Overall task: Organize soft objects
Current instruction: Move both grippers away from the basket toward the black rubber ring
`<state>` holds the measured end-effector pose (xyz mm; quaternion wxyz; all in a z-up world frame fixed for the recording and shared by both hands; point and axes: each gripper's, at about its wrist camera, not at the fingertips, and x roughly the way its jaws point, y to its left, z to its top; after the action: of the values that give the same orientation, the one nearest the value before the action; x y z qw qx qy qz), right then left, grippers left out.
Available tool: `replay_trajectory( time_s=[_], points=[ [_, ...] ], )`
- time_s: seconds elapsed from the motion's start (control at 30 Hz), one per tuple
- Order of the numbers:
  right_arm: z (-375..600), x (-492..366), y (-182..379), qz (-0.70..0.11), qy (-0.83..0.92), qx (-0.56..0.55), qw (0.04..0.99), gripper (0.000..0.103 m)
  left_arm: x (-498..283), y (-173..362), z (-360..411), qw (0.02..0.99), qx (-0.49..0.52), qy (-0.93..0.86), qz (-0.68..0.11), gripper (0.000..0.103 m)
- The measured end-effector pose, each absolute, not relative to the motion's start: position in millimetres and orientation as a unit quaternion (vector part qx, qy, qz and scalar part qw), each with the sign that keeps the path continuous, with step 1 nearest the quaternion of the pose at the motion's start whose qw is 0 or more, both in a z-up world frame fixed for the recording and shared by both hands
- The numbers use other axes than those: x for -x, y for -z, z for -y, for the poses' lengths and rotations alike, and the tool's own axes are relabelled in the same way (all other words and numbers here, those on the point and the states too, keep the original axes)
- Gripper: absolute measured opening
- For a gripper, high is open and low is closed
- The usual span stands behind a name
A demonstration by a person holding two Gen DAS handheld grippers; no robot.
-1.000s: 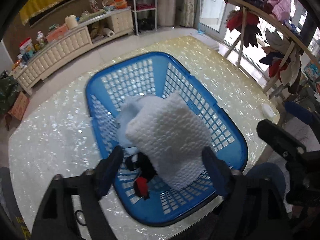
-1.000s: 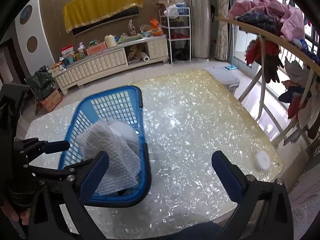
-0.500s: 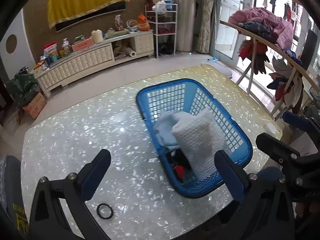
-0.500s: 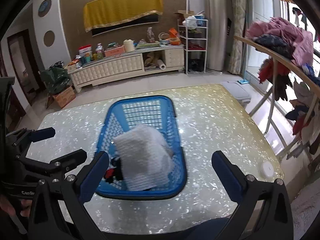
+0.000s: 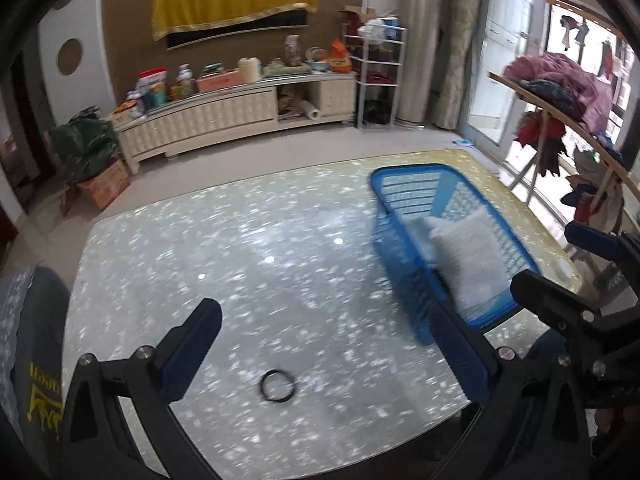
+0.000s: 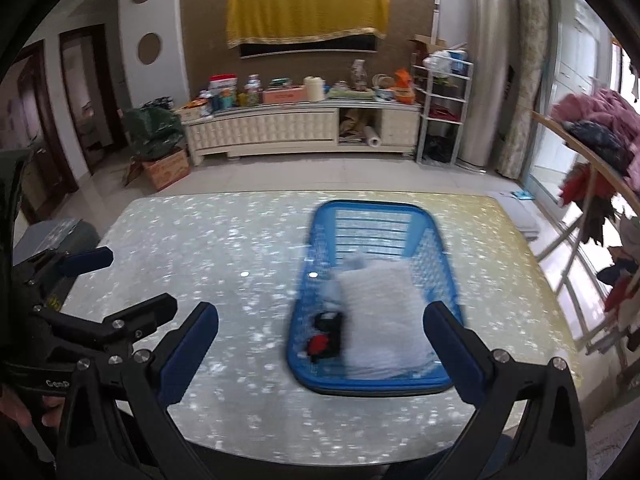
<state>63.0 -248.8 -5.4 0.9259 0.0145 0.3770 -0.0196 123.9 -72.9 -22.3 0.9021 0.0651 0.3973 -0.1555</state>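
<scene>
A blue plastic basket [image 6: 436,248] stands on the speckled table [image 6: 208,248]; the left wrist view shows the basket [image 5: 416,188] at the right. Inside lies a white textured cloth [image 6: 380,312] [image 5: 472,256] over a pale blue cloth [image 6: 354,262], with a small black and red item [image 6: 326,338] beside them. My left gripper [image 5: 326,350] is open and empty over bare tabletop, left of the basket. My right gripper [image 6: 320,346] is open and empty, hovering in front of the basket's near end. The other gripper shows at the edge of each view.
A black ring [image 5: 277,386] lies on the table near its front edge. A small white round object [image 5: 564,268] sits at the table's right corner. A rack of hanging clothes [image 6: 600,152] stands to the right. A low cabinet [image 6: 280,132] lines the far wall.
My left gripper let go of the white cloth, which now lies in the basket, and drew back to the left. The right gripper pulled back too, so the basket looks farther away.
</scene>
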Motion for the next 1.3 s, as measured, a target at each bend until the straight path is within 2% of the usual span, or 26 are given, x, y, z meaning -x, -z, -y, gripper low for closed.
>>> replay_trajectory(
  time_s=[0.57,1.3],
  points=[
    [159,-98,52,-0.432,-0.073,0.019,0.899,0.102,-119,63,-43,0.898,-0.005,0.084,-0.432,0.103],
    [96,-140,133,-0.521,-0.077,0.045,0.849,0.102,-149,146,-109,0.874,-0.028,0.023,-0.485,0.103]
  ],
)
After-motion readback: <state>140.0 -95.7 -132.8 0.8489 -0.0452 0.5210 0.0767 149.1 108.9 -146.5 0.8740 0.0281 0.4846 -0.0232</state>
